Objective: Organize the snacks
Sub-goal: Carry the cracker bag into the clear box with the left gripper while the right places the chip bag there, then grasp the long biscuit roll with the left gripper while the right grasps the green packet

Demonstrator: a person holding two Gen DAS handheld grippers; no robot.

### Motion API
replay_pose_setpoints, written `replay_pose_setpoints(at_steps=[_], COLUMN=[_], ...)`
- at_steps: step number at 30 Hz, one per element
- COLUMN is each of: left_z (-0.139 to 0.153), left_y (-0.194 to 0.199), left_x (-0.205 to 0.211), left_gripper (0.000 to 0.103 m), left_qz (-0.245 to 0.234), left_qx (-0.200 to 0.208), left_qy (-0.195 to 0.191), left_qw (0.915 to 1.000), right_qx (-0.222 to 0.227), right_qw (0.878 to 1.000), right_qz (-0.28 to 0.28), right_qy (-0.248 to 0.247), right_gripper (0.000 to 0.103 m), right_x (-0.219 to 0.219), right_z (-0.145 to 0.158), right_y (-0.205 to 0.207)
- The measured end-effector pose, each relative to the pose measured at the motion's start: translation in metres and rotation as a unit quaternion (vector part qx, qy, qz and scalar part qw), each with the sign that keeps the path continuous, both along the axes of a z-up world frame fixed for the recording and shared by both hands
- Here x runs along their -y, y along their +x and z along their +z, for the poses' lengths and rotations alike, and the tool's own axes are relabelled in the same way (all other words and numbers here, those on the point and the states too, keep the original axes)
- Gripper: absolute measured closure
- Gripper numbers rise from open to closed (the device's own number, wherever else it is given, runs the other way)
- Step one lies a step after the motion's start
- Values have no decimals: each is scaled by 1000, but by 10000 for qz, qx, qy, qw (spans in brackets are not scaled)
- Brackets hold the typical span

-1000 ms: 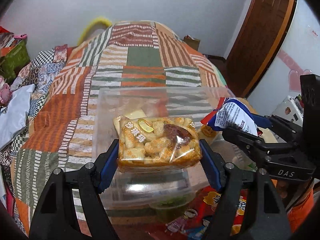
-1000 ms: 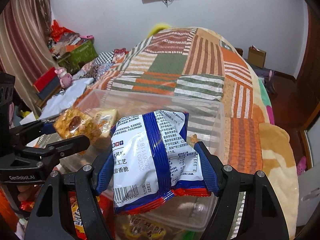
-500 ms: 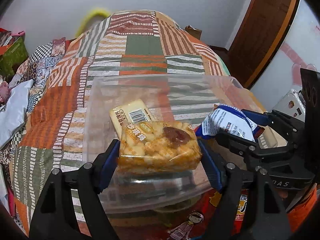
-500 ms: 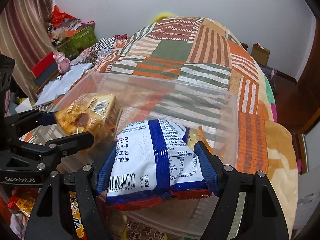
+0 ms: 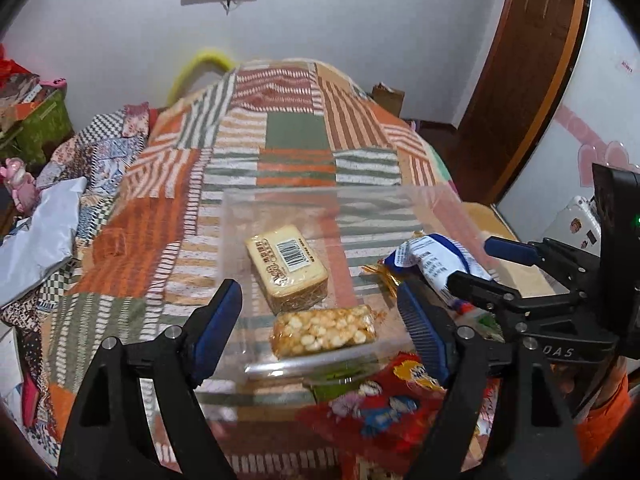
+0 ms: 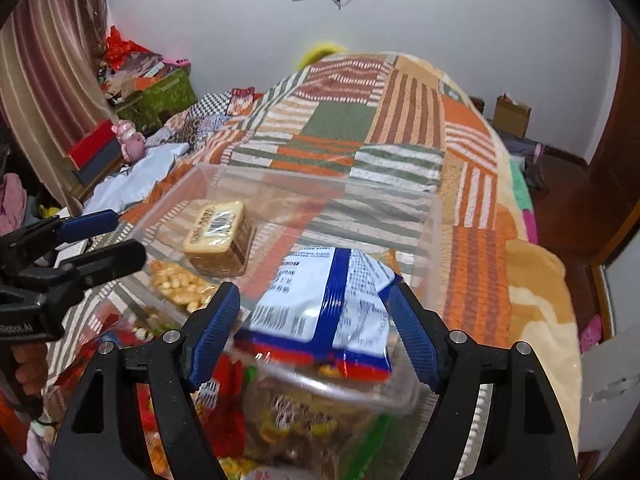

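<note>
A clear plastic bin (image 5: 320, 190) stands on the patchwork bed. Inside it lie a yellow barcoded snack pack (image 5: 286, 268) and, in front of it by the near wall, a puffed-grain bar (image 5: 324, 330). My left gripper (image 5: 318, 290) hovers above the bar with its jaws opening and nothing touching its pads. The blue-and-white packet (image 6: 324, 312) sits loose between the pads of my right gripper (image 6: 316, 292), blurred, with a gap at the left pad and its lower edge at the bin's near rim (image 6: 360, 396). In the right wrist view the left gripper (image 6: 120, 236) shows at the left edge.
Red and yellow snack bags (image 5: 380, 404) lie on the bed in front of the bin. The striped quilt (image 5: 292, 136) stretches beyond it. A white cloth (image 5: 36, 236) and a green box (image 6: 164, 96) are on the left. A wooden door (image 5: 520, 80) is on the right.
The left gripper let go of the puffed-grain bar, which now lies in the bin. The right pads have come off the blue-and-white packet. Both grippers pulled back and up.
</note>
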State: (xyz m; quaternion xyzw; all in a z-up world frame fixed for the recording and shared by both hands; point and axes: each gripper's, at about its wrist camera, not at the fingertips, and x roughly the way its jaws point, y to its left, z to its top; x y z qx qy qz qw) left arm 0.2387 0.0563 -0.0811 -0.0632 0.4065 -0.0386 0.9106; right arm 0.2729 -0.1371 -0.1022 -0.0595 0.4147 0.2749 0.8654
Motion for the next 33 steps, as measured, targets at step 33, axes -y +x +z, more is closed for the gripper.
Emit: replay_pose_setpoints(at_steps=[33], left_z=[-70], left_y=[-158], left_x=[27], left_gripper=[12], left_qz=[81], left_qx=[-376], left_qy=[218], left_qw=[9990], right_qx=[187], right_qw=[9995], right_qz=[-63], right_qy=[242], right_gripper=[19], right_x=[36], right_z=[-21], right_y=[-152])
